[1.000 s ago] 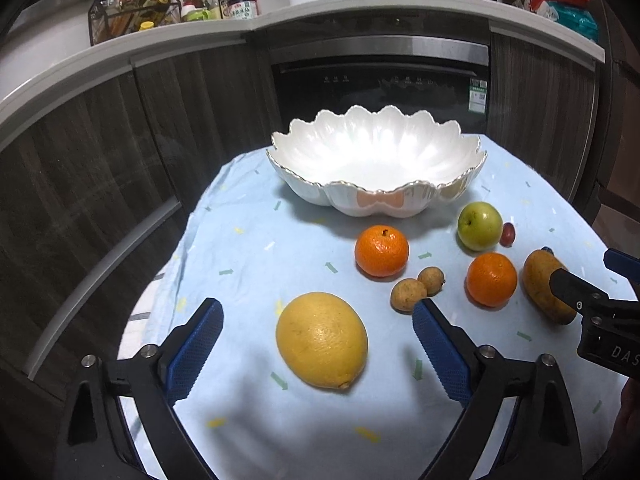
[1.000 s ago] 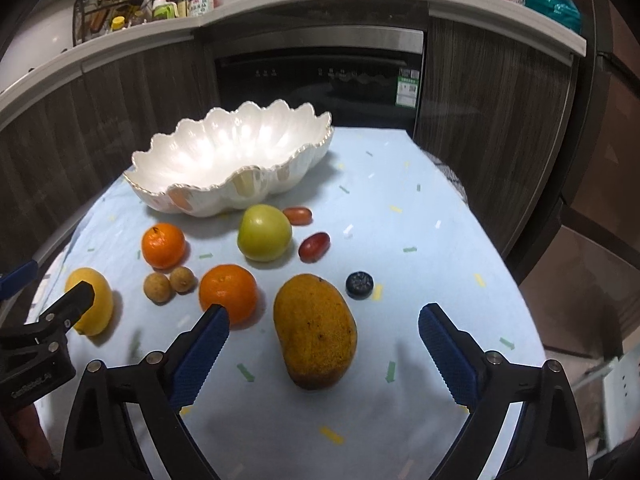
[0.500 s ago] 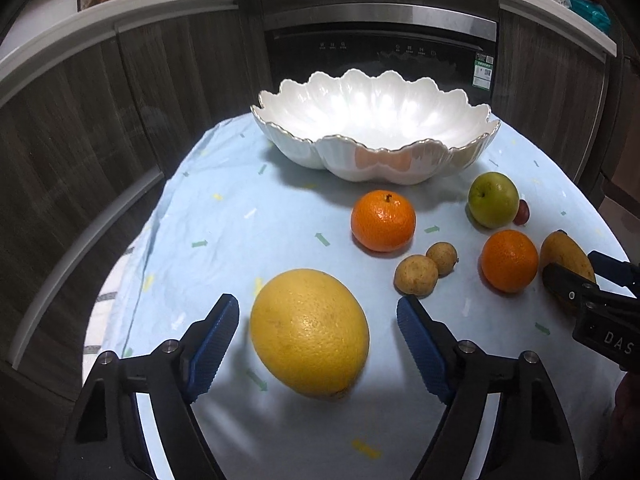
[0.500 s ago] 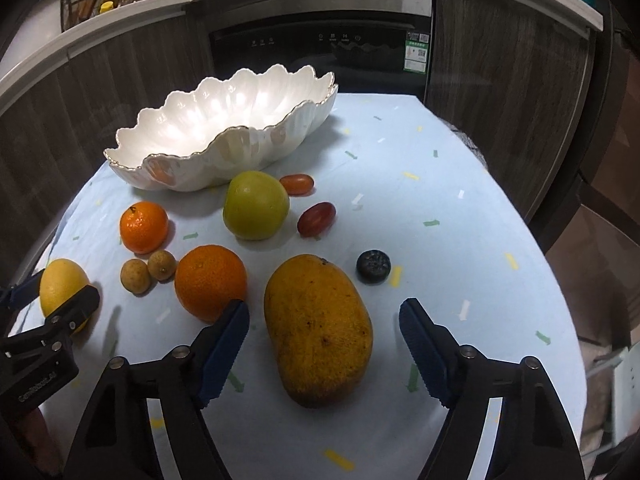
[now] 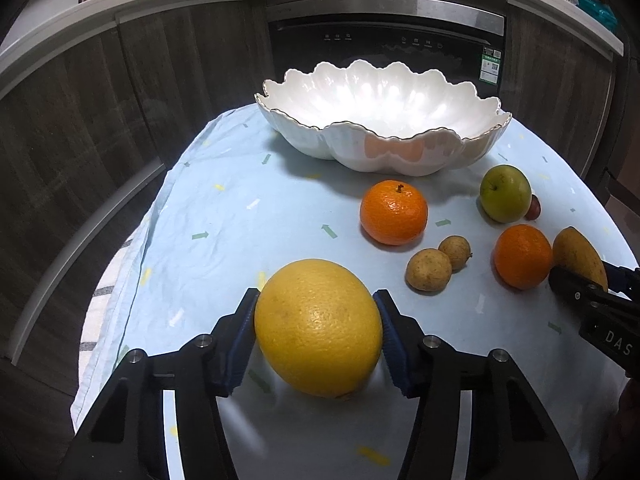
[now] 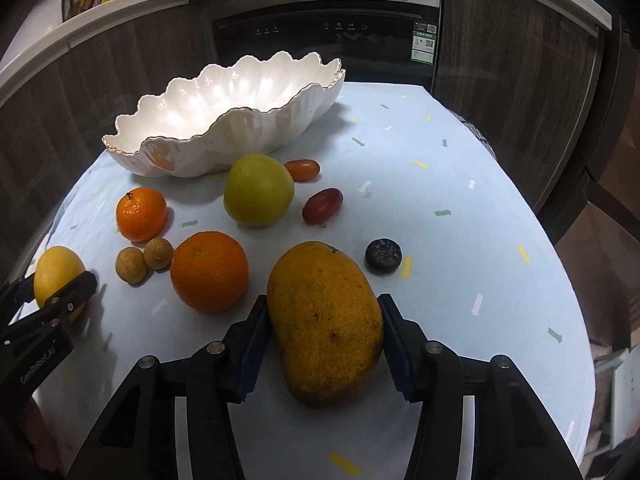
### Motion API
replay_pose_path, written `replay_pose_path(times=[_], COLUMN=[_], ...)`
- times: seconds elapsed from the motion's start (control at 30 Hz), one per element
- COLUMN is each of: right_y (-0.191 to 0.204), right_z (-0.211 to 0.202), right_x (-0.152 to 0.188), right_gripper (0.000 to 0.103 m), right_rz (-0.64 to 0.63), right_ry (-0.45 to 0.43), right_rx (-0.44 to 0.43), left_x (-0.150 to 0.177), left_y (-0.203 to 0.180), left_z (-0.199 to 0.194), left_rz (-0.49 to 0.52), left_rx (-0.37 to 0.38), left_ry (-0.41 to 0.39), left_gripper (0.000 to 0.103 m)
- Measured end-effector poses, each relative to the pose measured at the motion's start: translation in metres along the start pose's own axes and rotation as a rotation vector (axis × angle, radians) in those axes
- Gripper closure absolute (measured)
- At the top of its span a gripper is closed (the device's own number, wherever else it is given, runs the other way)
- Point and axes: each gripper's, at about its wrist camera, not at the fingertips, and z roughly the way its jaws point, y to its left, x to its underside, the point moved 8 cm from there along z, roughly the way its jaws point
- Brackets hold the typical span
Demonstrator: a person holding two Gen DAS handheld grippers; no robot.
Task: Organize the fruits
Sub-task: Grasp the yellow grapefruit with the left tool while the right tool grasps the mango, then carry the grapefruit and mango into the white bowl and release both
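While its jaws close, the left gripper (image 5: 318, 334) clasps the grapefruit (image 5: 318, 326). The right gripper (image 6: 322, 334), also closing, clasps the mango (image 6: 324, 320); the bowl (image 6: 280, 120) lies at eleven o'clock.

The left claw (image 6: 24, 344) reads "GenRobot.AI" (the right claw (image 5: 600, 304) only "DAS").

My yellow grapefruit (image 5: 318, 328) lies low in the middle of the left wrist view, pebbled skin up, on the pale blue cloth. My mango (image 6: 324, 322), orange-yellow with dark specks, lies lengthwise at lower centre of the right wrist view. Above it sit an orange (image 6: 209, 271), a tangerine (image 6: 141, 213), two brown longans (image 6: 144, 259), a green apple (image 6: 258, 190), two red grape tomatoes (image 6: 312, 190) and a dark blueberry (image 6: 383, 256). The scalloped white bowl (image 6: 280, 120) stands upright at upper left.
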Motion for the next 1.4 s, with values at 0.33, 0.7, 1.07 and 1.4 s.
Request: replay_pose_path(times=[0.33,0.7,1.07,1.4], right_y=[0.000,0.000,0.009,0.011], right_z=[-0.005,-0.028,-0.054,-0.060], right_x=[-0.002,-0.010,-0.027,-0.046], right_gripper=[0.051,0.051,0.051,0.051], right_rz=[0.012,0.016,0.018,0.023], right_ry=[-0.013,-0.068,-0.114,-0.125], right_rx=[-0.012,-0.019,-0.045,-0.065], left_x=[0.001,-0.009,-0.028,-0.059], left_y=[-0.002,-0.005,-0.001,0.000], left_z=[-0.005,-0.029,-0.055,-0.068], left_rz=[0.008,0.026,0.025,0.035], left_rx=[0.018,0.018,0.020,0.022], left_ry=[-0.001,-0.063,-0.086,-0.123], left_gripper=[0.048,0.048,0.049,0.049])
